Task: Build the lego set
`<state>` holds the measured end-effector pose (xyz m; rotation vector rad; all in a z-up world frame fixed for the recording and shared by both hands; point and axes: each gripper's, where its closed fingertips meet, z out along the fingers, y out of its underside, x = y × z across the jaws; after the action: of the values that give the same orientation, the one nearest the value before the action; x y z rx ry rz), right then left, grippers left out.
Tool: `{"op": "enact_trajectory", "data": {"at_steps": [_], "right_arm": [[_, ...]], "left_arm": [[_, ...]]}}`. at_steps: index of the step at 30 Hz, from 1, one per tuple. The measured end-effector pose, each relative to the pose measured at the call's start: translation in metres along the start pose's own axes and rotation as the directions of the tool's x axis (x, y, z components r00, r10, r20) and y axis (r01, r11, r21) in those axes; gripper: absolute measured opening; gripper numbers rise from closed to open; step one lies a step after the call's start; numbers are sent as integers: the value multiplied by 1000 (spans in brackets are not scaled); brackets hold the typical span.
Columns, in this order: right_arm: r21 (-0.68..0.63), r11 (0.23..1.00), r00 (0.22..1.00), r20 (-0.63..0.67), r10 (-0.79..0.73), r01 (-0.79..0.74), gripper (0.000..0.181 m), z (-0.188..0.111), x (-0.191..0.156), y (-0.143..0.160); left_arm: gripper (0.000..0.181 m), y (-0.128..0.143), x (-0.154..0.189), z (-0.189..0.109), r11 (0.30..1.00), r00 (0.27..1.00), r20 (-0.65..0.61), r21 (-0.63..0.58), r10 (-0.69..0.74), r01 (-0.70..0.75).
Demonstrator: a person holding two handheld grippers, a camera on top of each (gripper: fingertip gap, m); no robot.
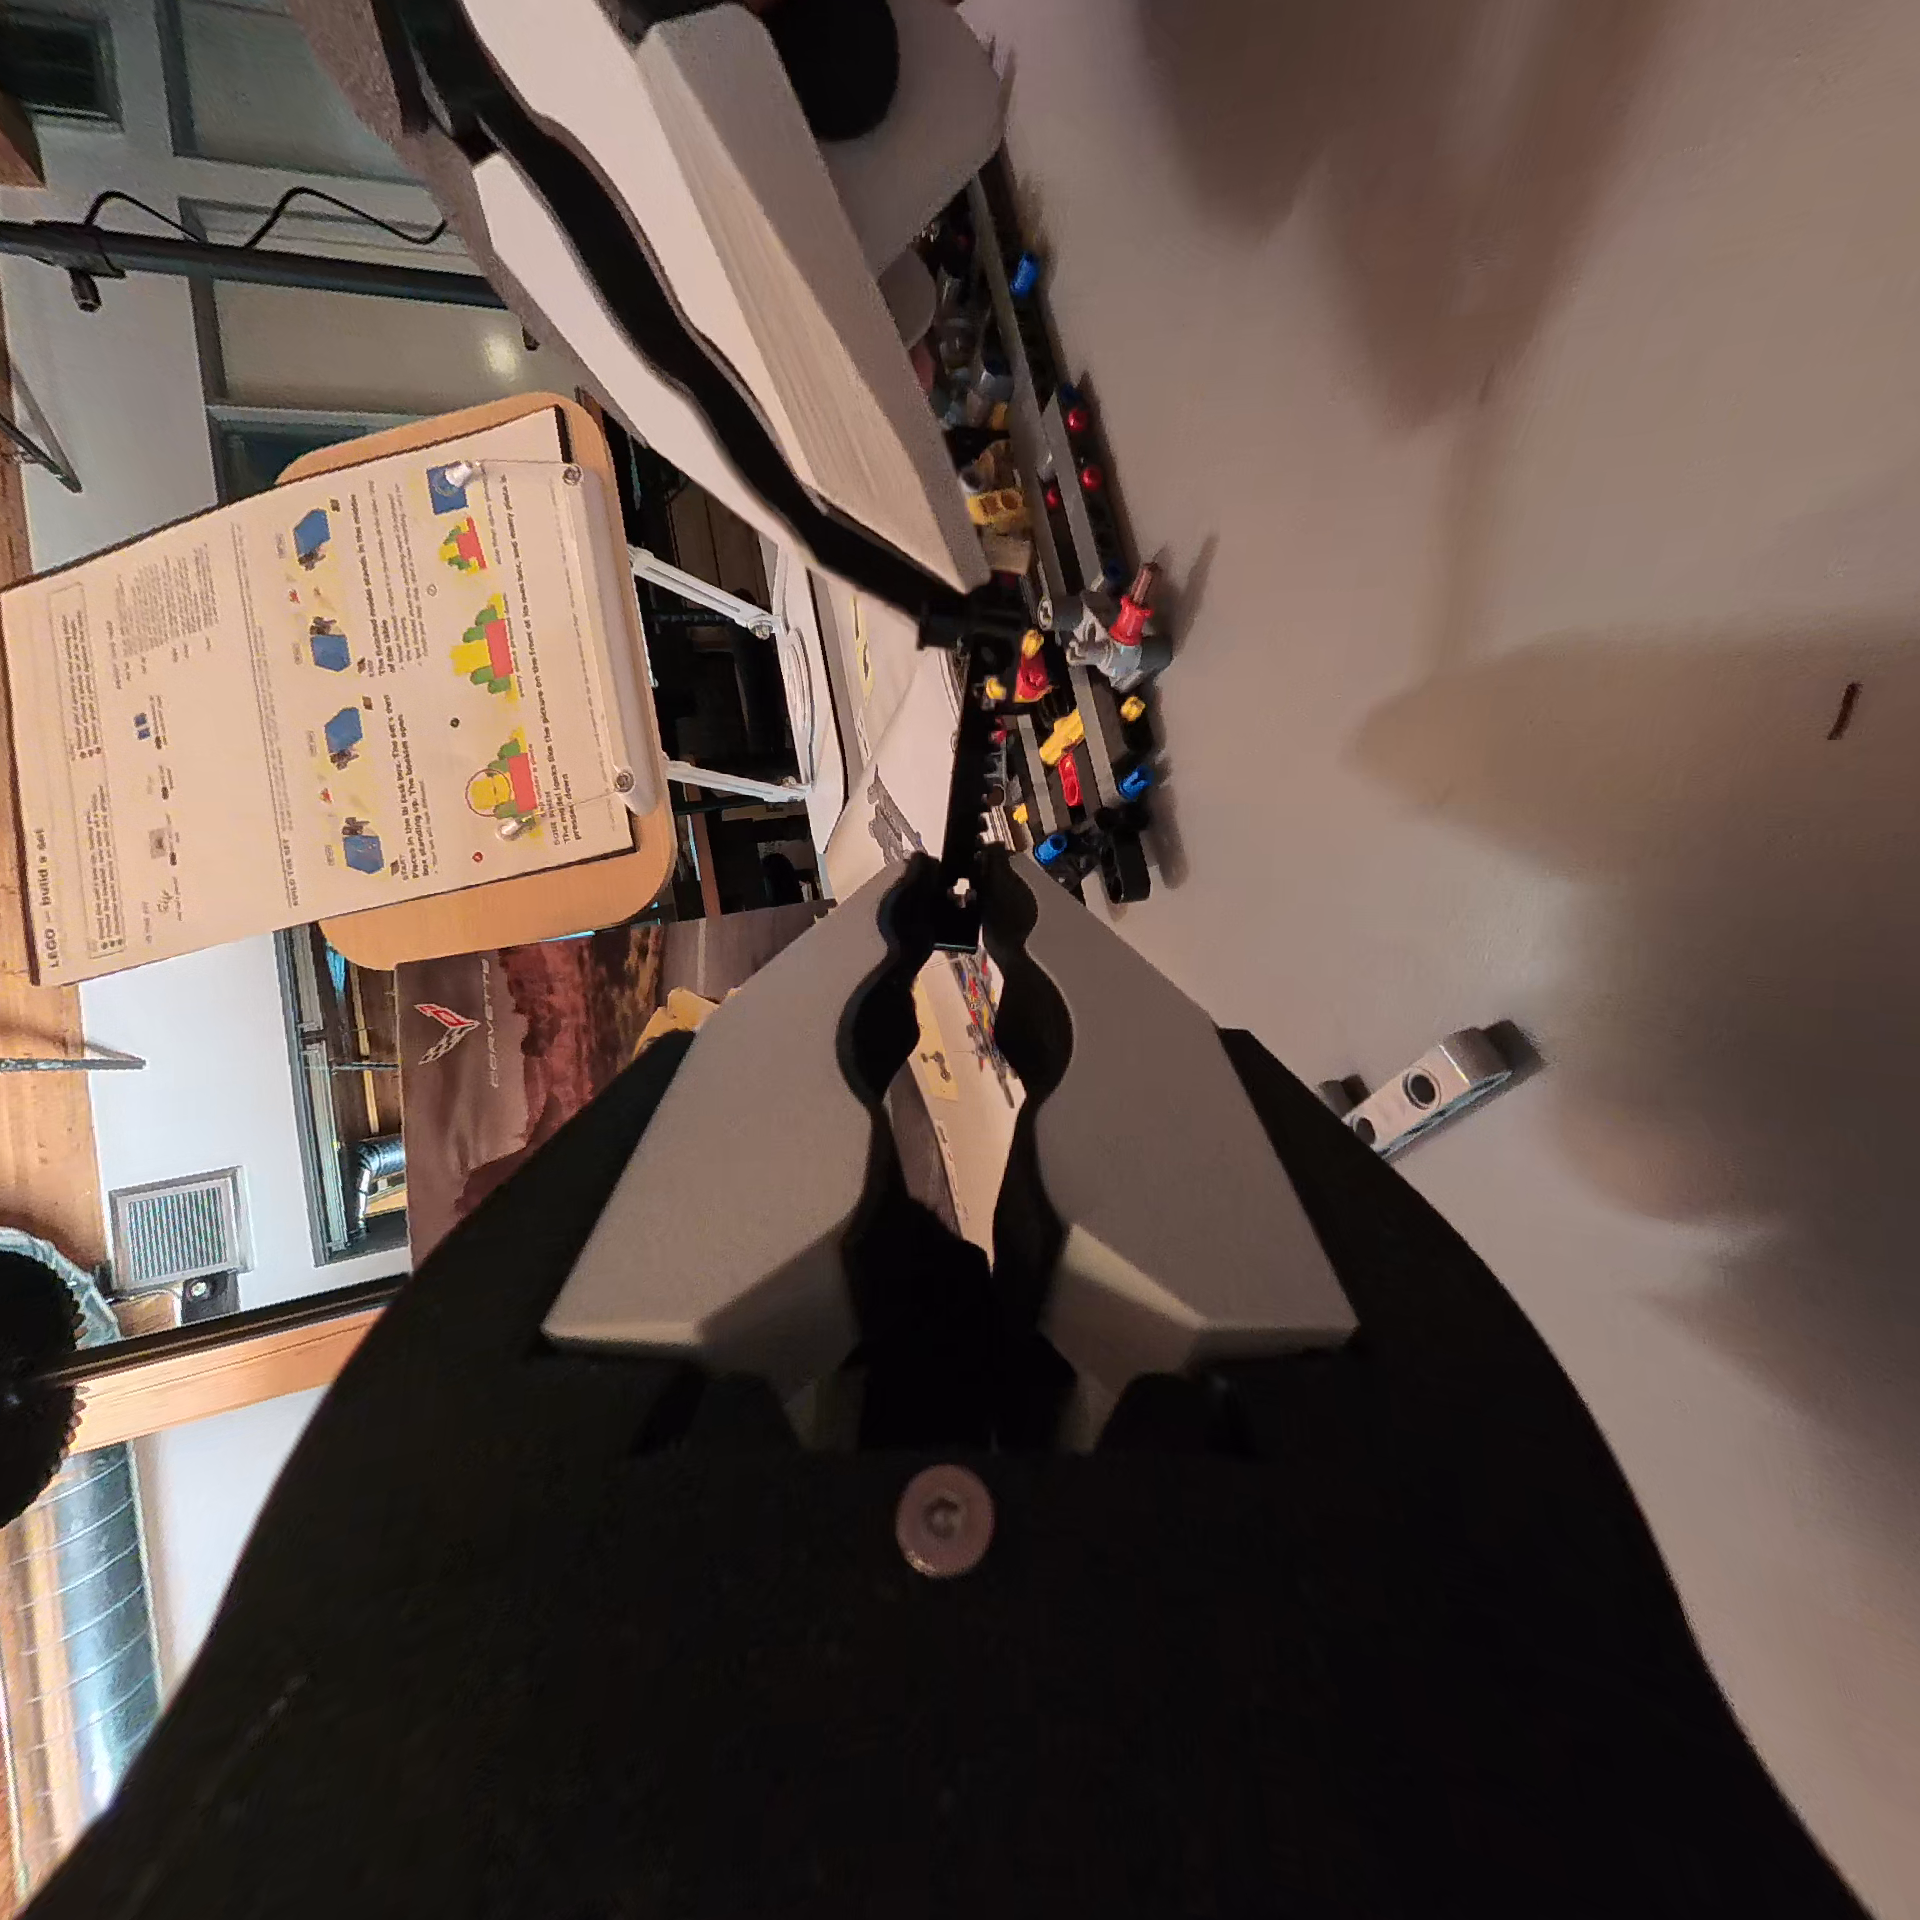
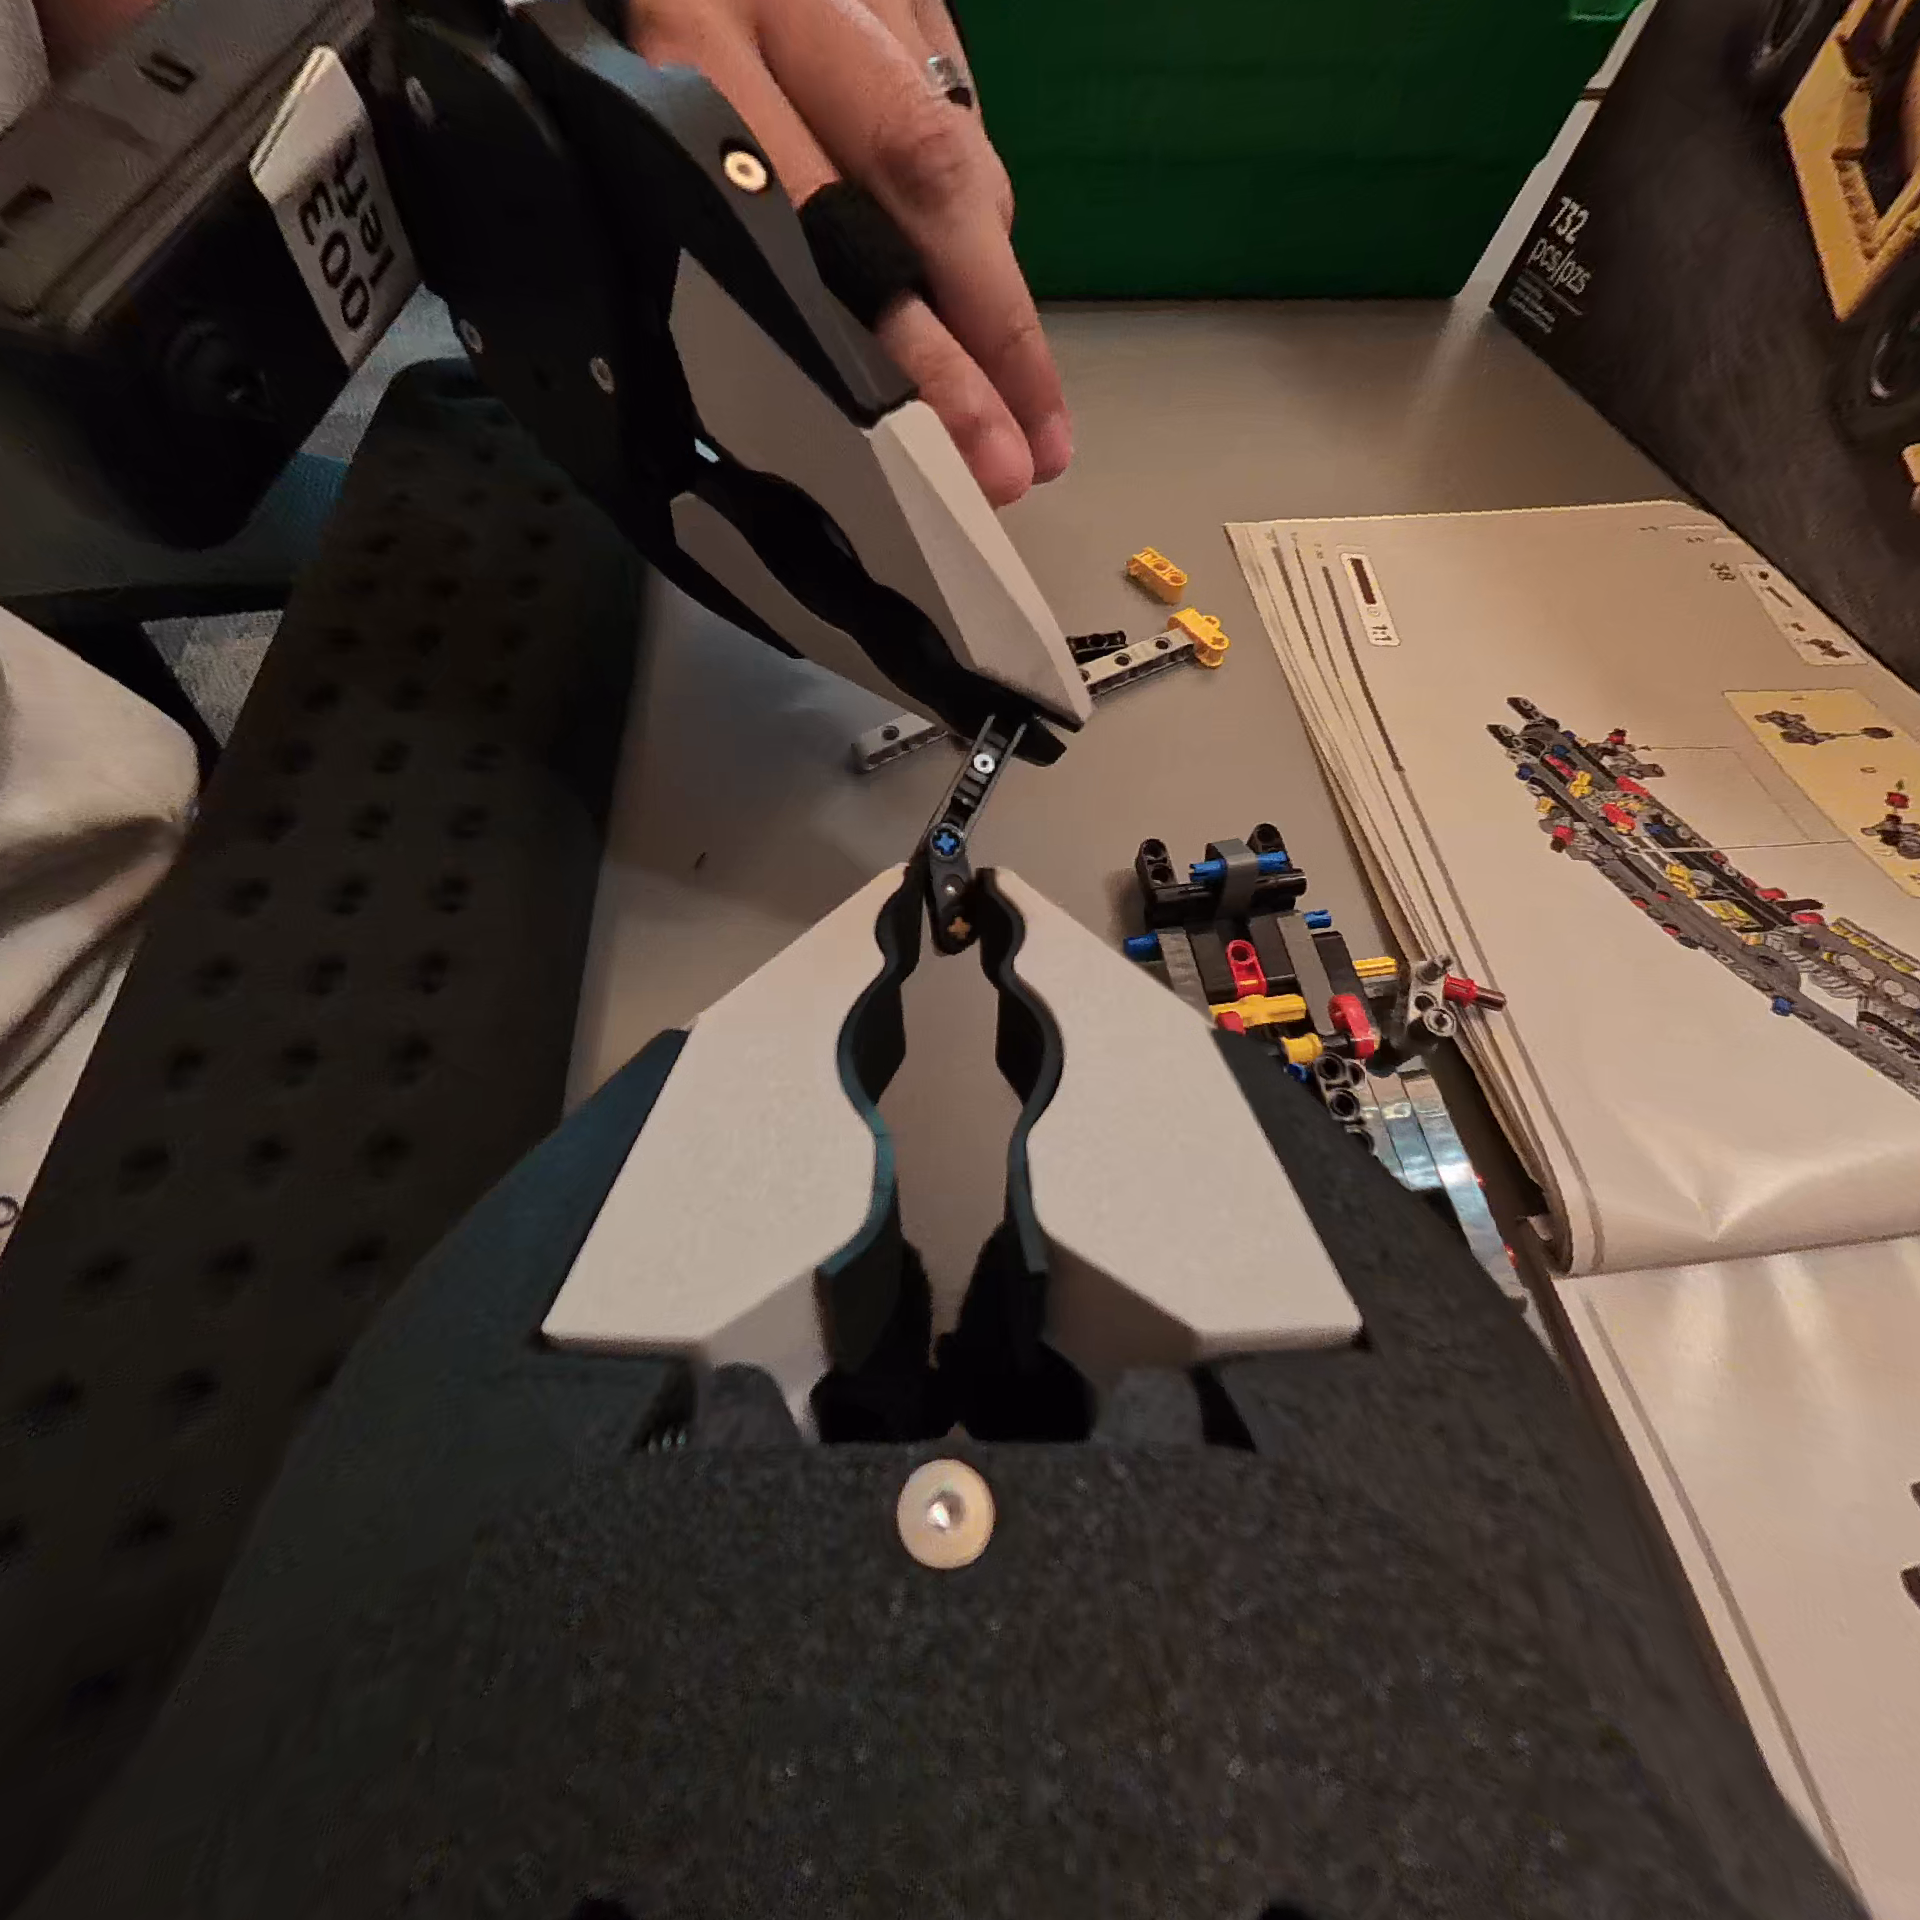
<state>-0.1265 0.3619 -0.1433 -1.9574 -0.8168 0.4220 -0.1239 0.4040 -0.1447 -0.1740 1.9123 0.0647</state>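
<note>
Hand (image 2: 894, 208) in right view, poster (image 1: 312, 707) in left

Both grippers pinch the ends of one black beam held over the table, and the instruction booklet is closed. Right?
No: the instruction booklet lies open, as the right wrist view shows. The rest holds: left gripper and right gripper pinch the black beam.

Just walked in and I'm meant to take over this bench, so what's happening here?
A person is building a Lego set with a hand-held claw in each hand. Both claws grip one slim black beam above the table: the right claw holds one end, the left claw the other. The partly built chassis lies beside the open instruction booklet, with a few loose grey and yellow pieces farther back.
</note>
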Motion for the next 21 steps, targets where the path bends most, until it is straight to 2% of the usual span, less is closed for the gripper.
{"op": "enact_trajectory", "data": {"at_steps": [7,10,16,21], "right_arm": [[-63,993,987,132,-90,99,7,0,-12,0],[-71,991,983,149,-103,115,7,-2,-8,2],[-86,988,983,145,-112,125,7,4,-10,10],[-88,990,991,92,-101,109,7,7,-5,16]], "left_arm": [[7,-5,-3,1,1000,1000,-9,23,16,-15],[7,-5,-3,1,1000,1000,-6,22,11,-11],[13,-1,12,2,980,974,-104,-24,-201,200],[21,14,16,0,918,908,-137,-72,-397,390]]}}
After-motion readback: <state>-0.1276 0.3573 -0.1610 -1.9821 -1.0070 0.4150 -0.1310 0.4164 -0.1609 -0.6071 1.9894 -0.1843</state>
